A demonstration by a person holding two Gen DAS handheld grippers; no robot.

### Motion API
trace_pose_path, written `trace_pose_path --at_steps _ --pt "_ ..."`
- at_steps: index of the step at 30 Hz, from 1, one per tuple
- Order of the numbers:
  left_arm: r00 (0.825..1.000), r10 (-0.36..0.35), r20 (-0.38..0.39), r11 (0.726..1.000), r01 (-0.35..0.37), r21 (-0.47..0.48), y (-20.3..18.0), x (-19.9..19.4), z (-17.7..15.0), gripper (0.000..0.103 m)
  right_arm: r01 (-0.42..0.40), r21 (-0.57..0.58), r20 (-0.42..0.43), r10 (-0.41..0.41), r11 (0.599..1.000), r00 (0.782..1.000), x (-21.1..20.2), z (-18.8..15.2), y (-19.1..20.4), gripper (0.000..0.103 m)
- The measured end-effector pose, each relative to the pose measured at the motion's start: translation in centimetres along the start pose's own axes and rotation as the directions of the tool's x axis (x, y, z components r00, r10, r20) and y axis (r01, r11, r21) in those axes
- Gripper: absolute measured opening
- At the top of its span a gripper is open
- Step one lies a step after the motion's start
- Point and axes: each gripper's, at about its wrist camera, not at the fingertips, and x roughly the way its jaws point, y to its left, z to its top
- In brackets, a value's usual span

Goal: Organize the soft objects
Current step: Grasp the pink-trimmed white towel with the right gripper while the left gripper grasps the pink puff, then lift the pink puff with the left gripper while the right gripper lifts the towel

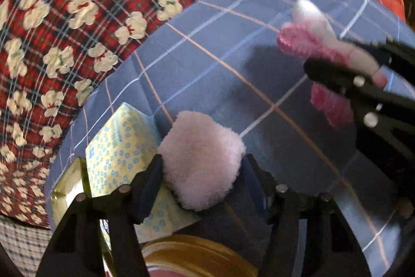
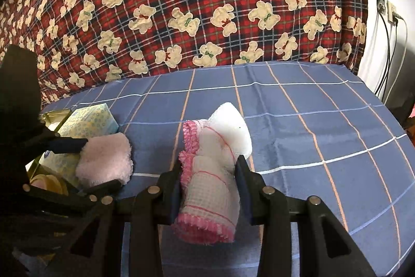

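Note:
A pale pink fluffy rolled towel (image 1: 199, 157) lies at the near left of the blue checked tablecloth (image 1: 233, 69), against a pack of tissues. My left gripper (image 1: 201, 170) is shut on it, one pad on each side; the right wrist view shows the same hold on the towel (image 2: 103, 160) from the side. My right gripper (image 2: 208, 170) is shut on a white rolled cloth with pink frilled trim (image 2: 207, 186), lifted over the middle of the table. In the left wrist view that cloth (image 1: 319, 30) sticks out of the right gripper (image 1: 345, 56) at the right.
A yellow tissue pack with blue flowers (image 2: 88, 121) leans in a gold-rimmed tray (image 1: 64, 188) at the table's left edge, with a gold round lid (image 1: 197, 256) near it. Red plaid bear-print fabric (image 2: 207, 4) rises behind the table. Wall sockets with cables (image 2: 389, 12) are at far right.

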Motion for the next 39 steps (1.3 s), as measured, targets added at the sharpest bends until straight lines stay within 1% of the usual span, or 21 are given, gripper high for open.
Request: trace_pose_path --at_steps 1,2,3,4,5,8,9,11,13,16,18,19,21,24,27,31,37,39 --pt "1.000 -0.004 -0.011 1.000 0.004 0.009 -0.1 0.4 0.0 0.052 -0.001 0.003 -0.004 0.001 1.000 1.000 0.1 0.0 0.0 0.041" --pt "1.000 -0.020 -0.025 1.000 0.020 0.011 -0.1 0.7 0.0 0.041 -0.001 0.006 -0.006 0.001 1.000 1.000 0.1 0.0 -0.1 0.041" --pt "0.999 -0.040 -0.018 0.999 0.040 0.008 -0.1 0.6 0.2 0.035 -0.002 0.009 -0.007 0.002 1.000 1.000 0.1 0.0 -0.1 0.041" --pt "0.999 -0.040 -0.019 0.999 0.040 0.006 0.0 0.7 0.2 0.031 -0.005 0.013 -0.008 0.005 1.000 1.000 0.1 0.0 -0.2 0.041" --pt "0.999 -0.045 -0.015 0.999 0.045 0.006 0.0 0.6 0.3 0.024 -0.009 0.017 -0.009 0.009 1.000 1.000 0.1 0.0 -0.2 0.041" --pt "0.998 -0.062 0.010 0.998 0.062 0.009 -0.1 0.3 0.1 0.017 -0.019 0.030 -0.011 0.019 0.999 1.000 0.1 -0.1 -0.4 0.041" --pt "0.997 -0.072 0.027 0.997 0.072 -0.006 0.1 0.0 0.1 0.016 -0.019 0.032 -0.009 0.019 0.999 1.000 0.1 -0.1 -0.5 0.041" --pt "0.994 -0.098 0.053 0.994 0.100 -0.042 0.6 -0.5 0.0 0.015 -0.021 0.038 -0.003 0.022 0.999 1.000 -0.1 0.0 -0.6 0.041" --pt "0.987 -0.124 0.102 0.987 0.133 -0.088 1.3 -1.4 -0.1 0.015 -0.024 0.045 0.000 0.024 0.999 1.000 -0.1 0.0 -0.8 0.041" --pt "0.975 -0.137 0.177 0.973 0.166 -0.161 2.2 -2.7 -0.4 0.015 -0.036 0.063 0.004 0.035 0.997 0.999 -0.2 0.0 -1.1 0.041" --pt "0.961 -0.140 0.237 0.963 0.188 -0.193 2.5 -3.6 -0.8 0.015 -0.040 0.070 0.004 0.040 0.997 0.999 -0.2 0.0 -1.2 0.041" --pt "0.958 -0.124 0.260 0.961 0.182 -0.209 2.7 -4.0 -1.1 0.015 -0.043 0.073 0.009 0.042 0.996 0.999 -0.3 0.0 -1.2 0.041" --pt "0.943 -0.106 0.316 0.951 0.188 -0.243 3.0 -4.8 -1.7 0.015 -0.048 0.074 0.020 0.046 0.996 0.999 -0.5 0.1 -1.1 0.041" --pt "0.924 -0.118 0.364 0.927 0.234 -0.292 3.8 -5.3 -2.4 0.015 -0.053 0.074 0.030 0.051 0.996 0.998 -0.6 0.1 -1.0 0.041" --pt "0.913 -0.127 0.389 0.916 0.258 -0.306 4.2 -5.6 -2.7 0.015 -0.056 0.077 0.029 0.053 0.995 0.998 -0.5 0.2 -0.9 0.041" --pt "0.886 -0.133 0.445 0.905 0.291 -0.310 4.2 -6.6 -3.3 0.015 -0.055 0.066 0.047 0.052 0.996 0.998 -0.6 0.2 -0.6 0.041" --pt "0.856 -0.152 0.495 0.887 0.339 -0.313 4.2 -6.8 -4.0 0.015 -0.051 0.054 0.085 0.046 0.997 0.995 -1.2 0.1 -0.2 0.041" --pt "0.842 -0.163 0.514 0.880 0.359 -0.309 4.2 -6.9 -4.2 0.015 -0.046 0.048 0.099 0.041 0.998 0.994 -1.4 0.1 0.0 0.041"
